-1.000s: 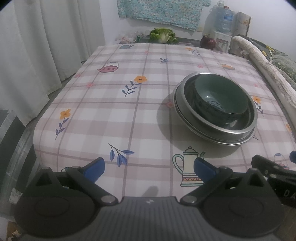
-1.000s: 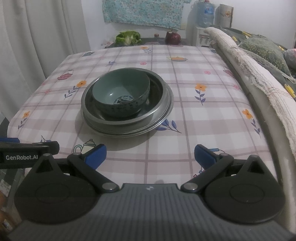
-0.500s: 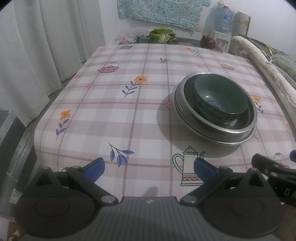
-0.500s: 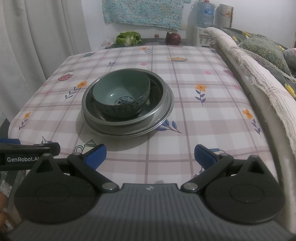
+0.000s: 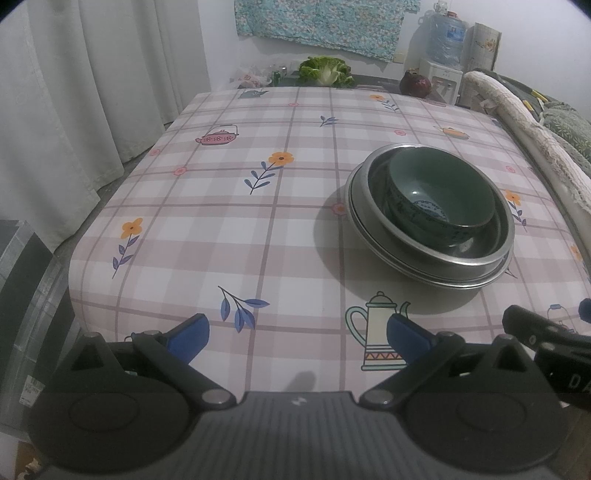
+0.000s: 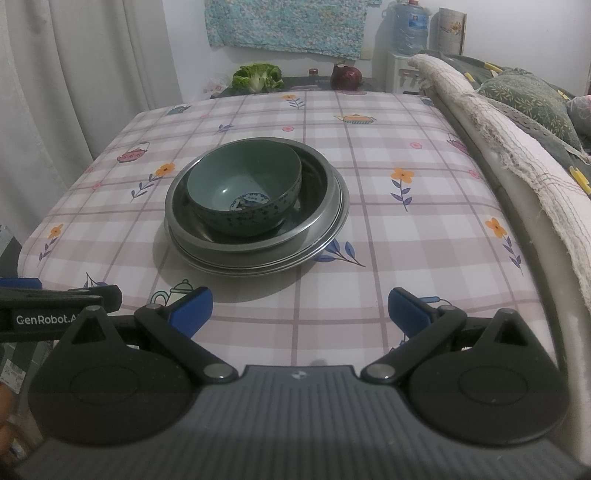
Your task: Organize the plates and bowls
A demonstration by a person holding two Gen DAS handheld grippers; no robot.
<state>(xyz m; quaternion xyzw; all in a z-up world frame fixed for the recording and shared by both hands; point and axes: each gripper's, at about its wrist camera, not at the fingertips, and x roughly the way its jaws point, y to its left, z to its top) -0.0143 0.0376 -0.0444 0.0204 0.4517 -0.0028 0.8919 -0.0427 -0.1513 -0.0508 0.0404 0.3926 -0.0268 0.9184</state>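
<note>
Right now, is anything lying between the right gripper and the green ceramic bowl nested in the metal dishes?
Nothing visible. Only bare checked tablecloth lies between the open right gripper and the green ceramic bowl, which sits inside the stacked metal dishes.

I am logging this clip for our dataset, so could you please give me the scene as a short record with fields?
surface: table with a checked floral cloth
stack: green bowl inside a metal bowl, on a metal plate
stack position: middle of the table, ahead of both grippers
left gripper: open, empty, over the near table edge
right gripper: open, empty, over the near table edge
contact: neither gripper touches the stack
background: leafy greens and a water jug beyond the far edge
</note>
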